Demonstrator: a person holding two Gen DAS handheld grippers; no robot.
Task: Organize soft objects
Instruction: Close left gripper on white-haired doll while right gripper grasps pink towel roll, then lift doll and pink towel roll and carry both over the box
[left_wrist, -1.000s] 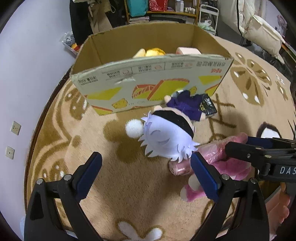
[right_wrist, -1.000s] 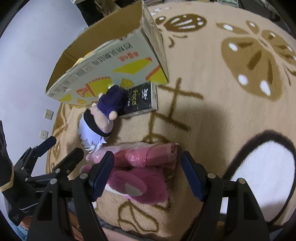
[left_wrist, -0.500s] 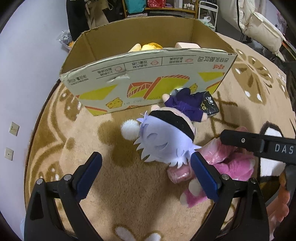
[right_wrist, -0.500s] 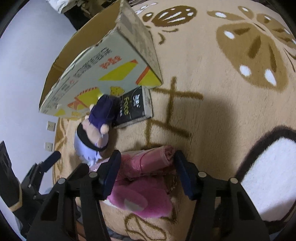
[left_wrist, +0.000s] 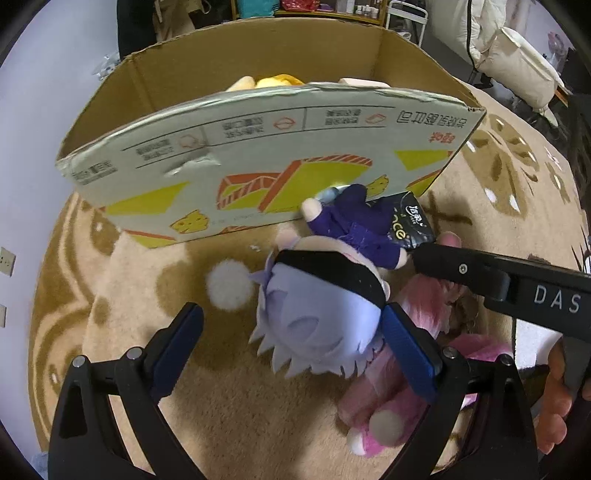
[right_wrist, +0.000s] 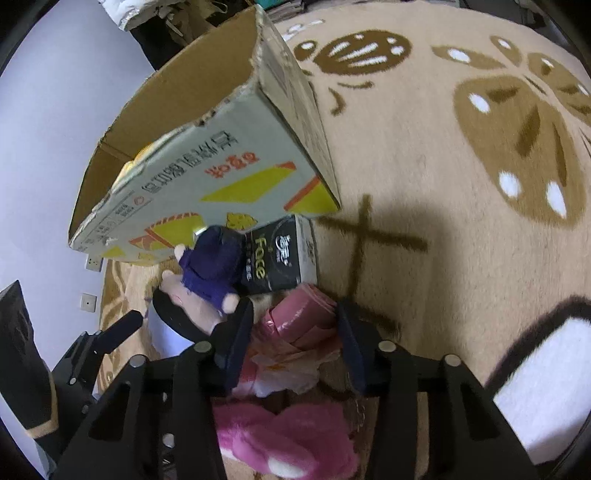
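Observation:
A plush doll (left_wrist: 325, 295) with lavender hair, a black blindfold and purple clothes lies on the rug before the cardboard box (left_wrist: 258, 155). My left gripper (left_wrist: 291, 350) is open, its jaws either side of the doll's head. My right gripper (right_wrist: 291, 332) has narrowed around a pink plastic roll (right_wrist: 306, 317) that rests on a pink plush toy (right_wrist: 288, 439); the pads touch or nearly touch it. The doll also shows in the right wrist view (right_wrist: 210, 273). The right gripper's body crosses the left wrist view (left_wrist: 517, 280).
A black tissue pack (right_wrist: 280, 254) lies against the box corner, partly under the doll. Yellow and pink soft things (left_wrist: 277, 79) lie inside the box. The patterned beige rug (right_wrist: 461, 221) spreads to the right. A wall (left_wrist: 22, 110) stands at the left.
Both grippers have moved forward and down. The left jaws now flank the doll's head. The right jaws have narrowed around the pink roll.

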